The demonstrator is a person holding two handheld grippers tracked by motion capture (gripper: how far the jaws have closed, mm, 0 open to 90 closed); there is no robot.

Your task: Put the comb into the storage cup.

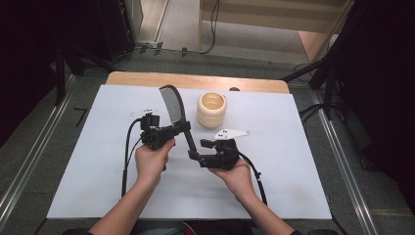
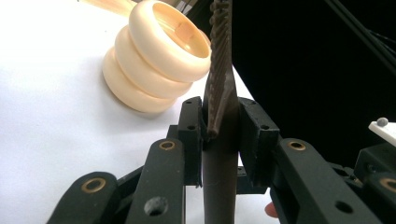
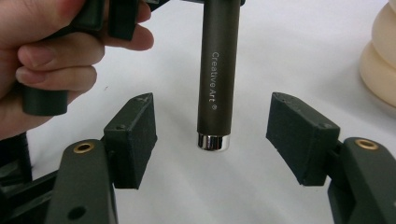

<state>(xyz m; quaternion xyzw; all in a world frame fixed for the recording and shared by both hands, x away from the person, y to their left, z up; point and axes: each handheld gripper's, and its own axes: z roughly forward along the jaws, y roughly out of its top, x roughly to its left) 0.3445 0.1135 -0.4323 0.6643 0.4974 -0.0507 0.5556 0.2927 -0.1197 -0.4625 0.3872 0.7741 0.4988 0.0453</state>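
Two grippers are up over the white table (image 1: 98, 161), one per hand, w/ a mesh skimmer (image 1: 171, 105) between them. Left gripper (image 1: 182, 128) is clamped tight on the skimmer right where the dark handle meets the mesh head; in the left gripper view both black pads (image 2: 191, 135) press flat against the handle (image 2: 219, 168) from either side, and the woven mesh (image 2: 219, 56) shows edge-on, rising straight up out of the grip. Right gripper (image 3: 212, 135) is spread wide, pads well apart, and no earlier pic so nothing to add there. Handle end w/ the shiny silver cap (image 3: 213, 142) hangs between those pads but touches neither, clear gap on both sides. Lettering on the handle reads "Creative Art". From the high view the skimmer sits tilted, mesh head up and away from the person, handle slanting down toward the right gripper. Cream ribbed cup (image 1: 212, 109), looks like three stacked rings, stands upright on the table just beyond the skimmer, near but not touching. Left hand (image 1: 151, 161) wraps its gripper body, fingers (image 3: 60, 56) visible close up in the right gripper view.
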